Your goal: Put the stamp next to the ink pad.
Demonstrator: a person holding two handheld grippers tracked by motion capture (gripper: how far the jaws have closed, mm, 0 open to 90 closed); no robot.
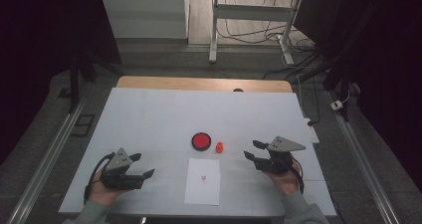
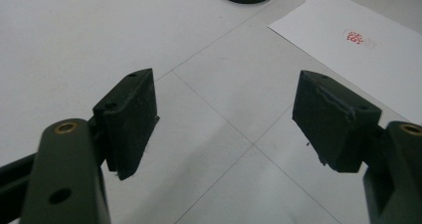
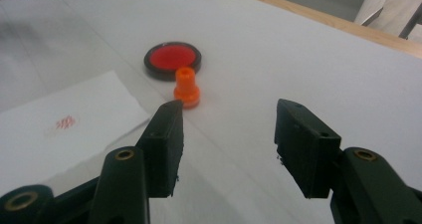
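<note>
One small orange stamp (image 3: 187,88) stands free beside the ink pad (image 3: 172,59); it looks light, rigid; grip its narrow neck. Both the right gripper (image 3: 226,134) and the left gripper (image 2: 239,119) are wide, empty.

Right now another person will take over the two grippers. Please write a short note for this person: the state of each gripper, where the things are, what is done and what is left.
Left gripper: open, nothing between its jaws, low over the table at the left.
Right gripper: open, nothing between its jaws, at the right of the orange stamp and apart from it.
Stamp: upright on the table, beside the round red ink pad, not on the paper.
White paper: flat near the front edge, with one red stamp mark on it.
Done: one imprint is on the paper, and the stamp stands beside the pad.
Left: probably nothing, unless more imprints are wanted.
</note>
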